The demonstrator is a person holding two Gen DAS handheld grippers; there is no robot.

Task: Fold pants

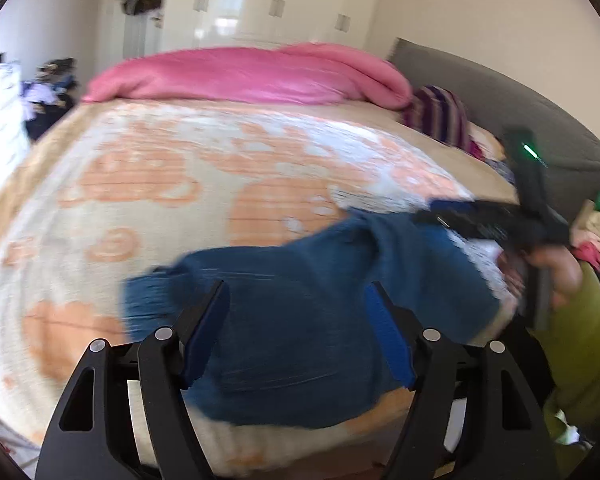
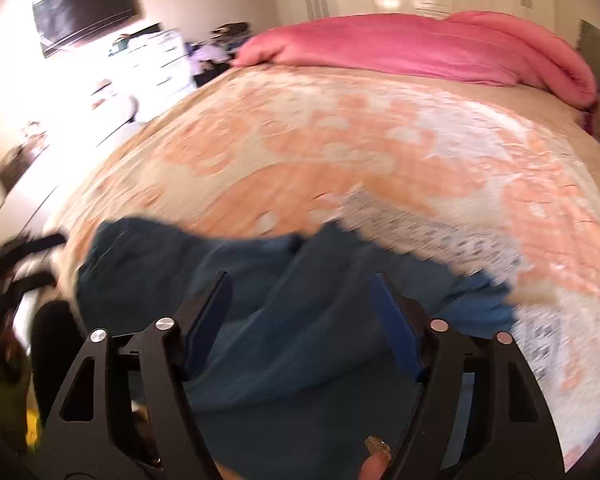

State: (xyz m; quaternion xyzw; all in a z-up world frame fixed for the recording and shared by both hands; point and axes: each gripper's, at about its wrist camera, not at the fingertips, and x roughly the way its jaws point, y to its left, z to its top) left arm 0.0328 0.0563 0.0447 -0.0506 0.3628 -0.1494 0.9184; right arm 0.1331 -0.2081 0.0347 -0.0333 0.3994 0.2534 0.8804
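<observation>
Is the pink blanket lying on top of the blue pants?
No, the pink blanket lies at the far side of the bed, apart from the pants.

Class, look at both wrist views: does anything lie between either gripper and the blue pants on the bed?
Nothing visible does. The blue pants lie bare on the patterned bedspread, directly ahead of the open left gripper and the open right gripper. The pink duvet sits far back, clear of them.

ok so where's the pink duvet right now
The pink duvet is bunched along the far edge of the bed in both wrist views, beyond the patterned bedspread, with a striped pillow at its right end.
</observation>
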